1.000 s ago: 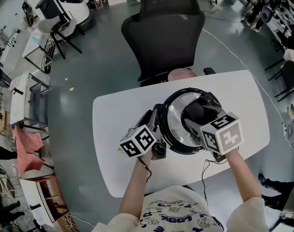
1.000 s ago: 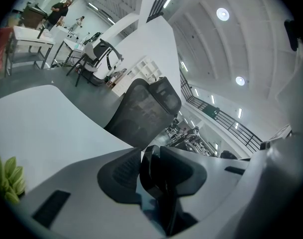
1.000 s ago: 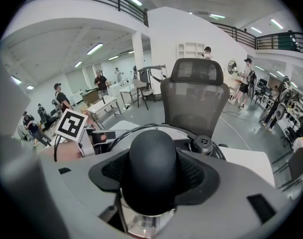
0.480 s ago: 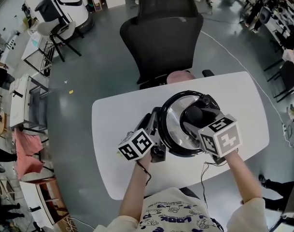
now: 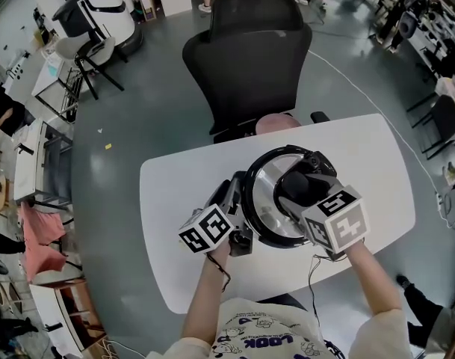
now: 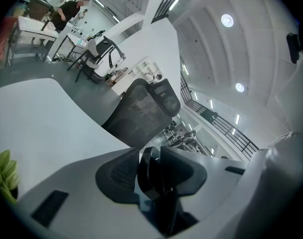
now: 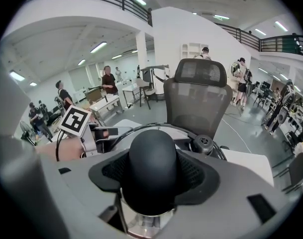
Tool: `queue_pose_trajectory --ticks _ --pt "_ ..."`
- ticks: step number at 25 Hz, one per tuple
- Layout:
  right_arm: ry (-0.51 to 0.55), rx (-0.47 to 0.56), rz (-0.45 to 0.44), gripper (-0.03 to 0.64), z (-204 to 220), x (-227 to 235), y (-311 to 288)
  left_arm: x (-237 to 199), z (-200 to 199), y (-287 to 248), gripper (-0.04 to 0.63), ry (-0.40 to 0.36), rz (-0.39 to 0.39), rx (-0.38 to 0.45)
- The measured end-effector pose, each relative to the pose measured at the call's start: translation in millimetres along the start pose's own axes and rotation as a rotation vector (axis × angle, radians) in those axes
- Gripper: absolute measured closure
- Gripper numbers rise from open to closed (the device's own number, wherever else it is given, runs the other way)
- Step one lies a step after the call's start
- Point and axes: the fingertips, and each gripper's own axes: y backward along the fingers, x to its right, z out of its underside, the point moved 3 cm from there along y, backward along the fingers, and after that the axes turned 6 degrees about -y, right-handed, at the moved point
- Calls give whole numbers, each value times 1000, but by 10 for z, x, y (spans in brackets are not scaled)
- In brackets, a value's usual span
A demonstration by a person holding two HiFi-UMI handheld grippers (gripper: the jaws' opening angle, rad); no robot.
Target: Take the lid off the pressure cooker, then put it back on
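1. Progress check: the lid (image 5: 263,194) sits flat on the pressure cooker (image 5: 272,234), with no gap visible btwn lid and pot in the head view. So either the lift-off hasn't begun or the put-back is already done. Can't tell which from here.
2. Right gripper (image 5: 303,194) is clamped on the lid's black knob (image 7: 152,166), pads hugging both sides, angled steeply down onto it.
3. The knob is dead centre btwn that gripper's jaws. The shiny lid dome is just under the tips, and a small valve (image 7: 203,142) sits just beyond them, a bit to the right.
4. Left gripper (image 5: 233,198) is clenched on the cooker's side handle (image 6: 152,176), held near level, prob. bracing the pot on the table (image 5: 175,185).
5. The handle sits btwn the left pads, and the pot body lies straight ahead of those tips.
6. Judgement: if the lid is yet to come off, the whole off-and-on cycle remains. Next would be a twist and lift w/ the right gripper while the left holds firm.
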Motion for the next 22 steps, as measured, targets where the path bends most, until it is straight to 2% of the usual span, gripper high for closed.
queue_pose_trajectory --ticks 8,13,22 --pt "-56 -22 20 324 -95 64 -42 8 -23 -24 465 2 6 -1" --pt "-115 -29 67 324 -92 79 -53 2 -26 -35 465 1 9 0" --pt "-89 -44 66 324 -48 54 -45 -44 -54 -87 480 -7 1 -6"
